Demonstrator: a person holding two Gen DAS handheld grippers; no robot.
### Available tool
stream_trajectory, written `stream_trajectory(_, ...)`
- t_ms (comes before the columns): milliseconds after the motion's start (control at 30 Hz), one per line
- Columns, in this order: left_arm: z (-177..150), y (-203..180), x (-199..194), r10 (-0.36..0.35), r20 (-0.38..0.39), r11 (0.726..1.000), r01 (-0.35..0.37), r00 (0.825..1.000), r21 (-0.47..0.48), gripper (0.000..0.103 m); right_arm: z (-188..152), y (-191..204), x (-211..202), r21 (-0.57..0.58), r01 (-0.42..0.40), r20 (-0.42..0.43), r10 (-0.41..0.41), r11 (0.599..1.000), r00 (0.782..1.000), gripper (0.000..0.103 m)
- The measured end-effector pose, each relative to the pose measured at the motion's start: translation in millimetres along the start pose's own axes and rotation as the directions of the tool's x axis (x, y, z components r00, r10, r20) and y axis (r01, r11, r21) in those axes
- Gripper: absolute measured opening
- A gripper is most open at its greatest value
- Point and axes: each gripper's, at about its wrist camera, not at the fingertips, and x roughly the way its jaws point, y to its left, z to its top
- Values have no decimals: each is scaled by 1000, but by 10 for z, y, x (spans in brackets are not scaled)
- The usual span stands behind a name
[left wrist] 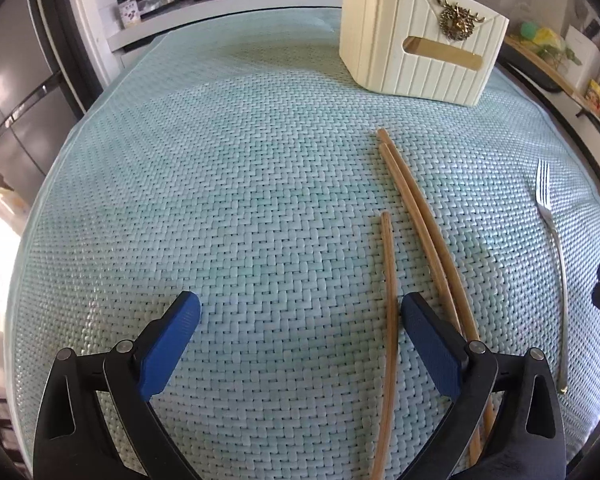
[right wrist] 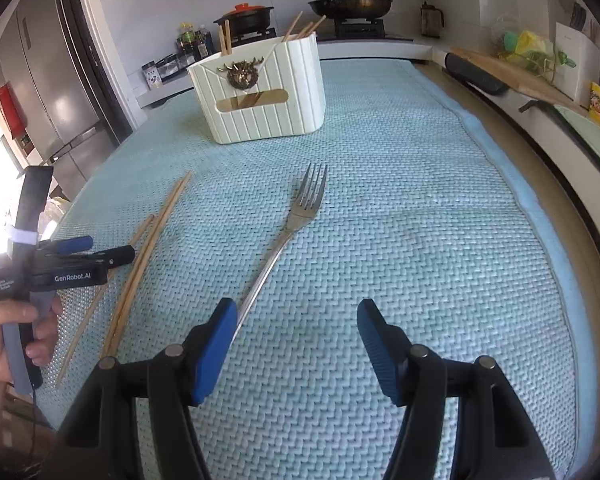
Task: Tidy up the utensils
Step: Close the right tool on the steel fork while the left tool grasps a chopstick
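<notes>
Room: we work in a kitchen, with a steel fridge [right wrist: 40,92] at the left and a stove behind carrying a frying pan [right wrist: 350,4] and a red-lidded pot [right wrist: 246,14].
Desk: a pale green woven mat [left wrist: 220,200] covers it, and everything lies on that.
Holder: a cream ribbed utensil holder [right wrist: 260,92] with a brass ornament stands at the far end; several chopsticks already stick out of its top.
Chopsticks: three loose chopsticks [left wrist: 416,216] lie on the mat, well short of the holder; two run side by side, one lies apart just beside them.
Fork: a metal fork [right wrist: 296,220] lies to their right, tines toward the holder.
Left tool: our left tool [left wrist: 300,320] is spread wide and empty, above the mat; the single chopstick runs between its fingers, close to the right one.
Right tool: our right tool [right wrist: 296,324] is also spread and empty; the fork handle passes under its left finger.
Risk: we judge thin round sticks may roll or pivot when pinched, and closing near the pair could drag a second stick along. The fork handle is slim and smooth, so a pinch off its middle could let it tip.
Hidden: the near ends of the chopsticks and fork vanish beneath the tools; the holder's inner compartments cannot be made out.
</notes>
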Motion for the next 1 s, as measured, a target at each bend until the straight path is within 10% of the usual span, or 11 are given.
stream_trajectory(367, 14, 20, 15, -8, -1, 1000, 8, 1000, 2, 100, 557, 163, 784, -101, 106, -16, -108, 989, 994, 62)
stream_trajectory(567, 29, 43, 24, -15, 2, 1000, 15, 1000, 6, 99, 622, 375, 921, -299, -7, -8, 5, 954, 1000, 37)
stream_trajectory(700, -3, -9, -4, -16, 8, 1000, 16, 1000, 8, 94, 584, 390, 877, -339, -83, -45, 72, 937, 996, 36)
stream_trajectory(1000, 80, -235, -2, -36, 3, 999, 36, 999, 38, 76, 704, 495, 1033, -241, 29, -30, -37, 970, 999, 47)
